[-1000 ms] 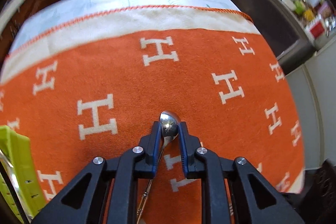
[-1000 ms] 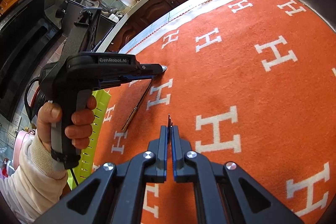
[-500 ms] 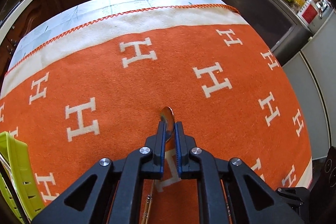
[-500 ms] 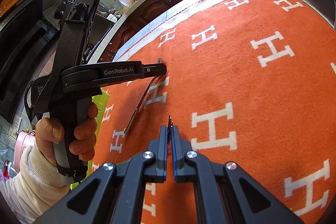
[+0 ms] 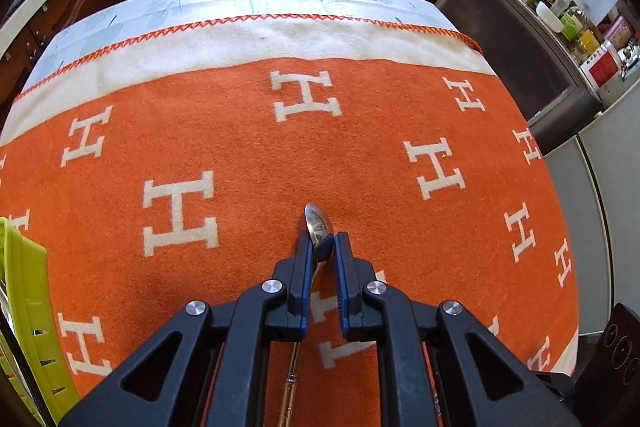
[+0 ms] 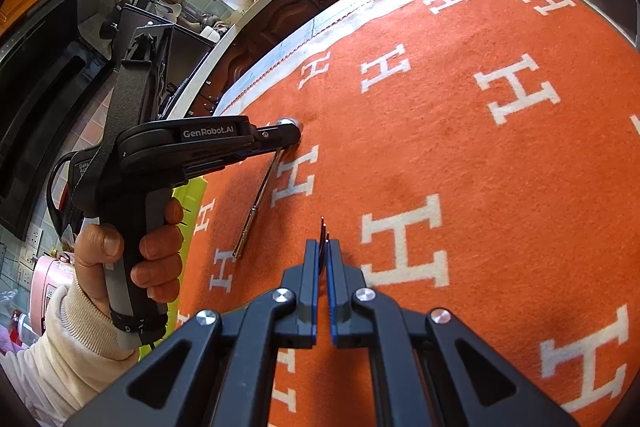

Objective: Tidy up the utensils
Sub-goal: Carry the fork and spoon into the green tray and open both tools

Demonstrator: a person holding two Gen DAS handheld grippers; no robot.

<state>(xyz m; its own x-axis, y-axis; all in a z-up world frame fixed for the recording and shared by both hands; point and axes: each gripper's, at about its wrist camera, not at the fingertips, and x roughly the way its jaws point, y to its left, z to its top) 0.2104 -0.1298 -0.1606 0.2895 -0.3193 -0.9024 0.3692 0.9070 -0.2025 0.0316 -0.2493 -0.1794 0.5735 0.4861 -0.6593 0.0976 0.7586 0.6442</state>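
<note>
Left gripper [image 5: 320, 247] is pinching the spoon [image 5: 318, 225] at the bowl end, pads tight on both sides of it. Bowl tip pokes out just past the fingertips; the handle runs back under the gripper toward you. In the right wrist view the same spoon [image 6: 260, 195] hangs slanted from the left gripper [image 6: 294, 137], bowl up at the jaws, handle tip low, touching or just above the orange blanket [image 5: 240, 147] on the bench; can't tell which.

Key relation: the spoon's long axis is roughly in line with your left gripper's pointing direction, so it's an end-on grip, not across the handle. I'd expect it to pivot if you swing fast.

Green rack [image 5: 24, 307] sits at the left edge, well apart from the spoon, on your left hand's [image 6: 120, 255] side. Left is the nearer hand and already has the load.

Right gripper [image 6: 322, 247] is pressed together on a thin dark metal piece; only its tip shows, can't identify it.

Versus a second ago: the left jaws were wider around the bowl, now clamped. Bowl looks turned more edge-on. Right side unchanged.
</note>
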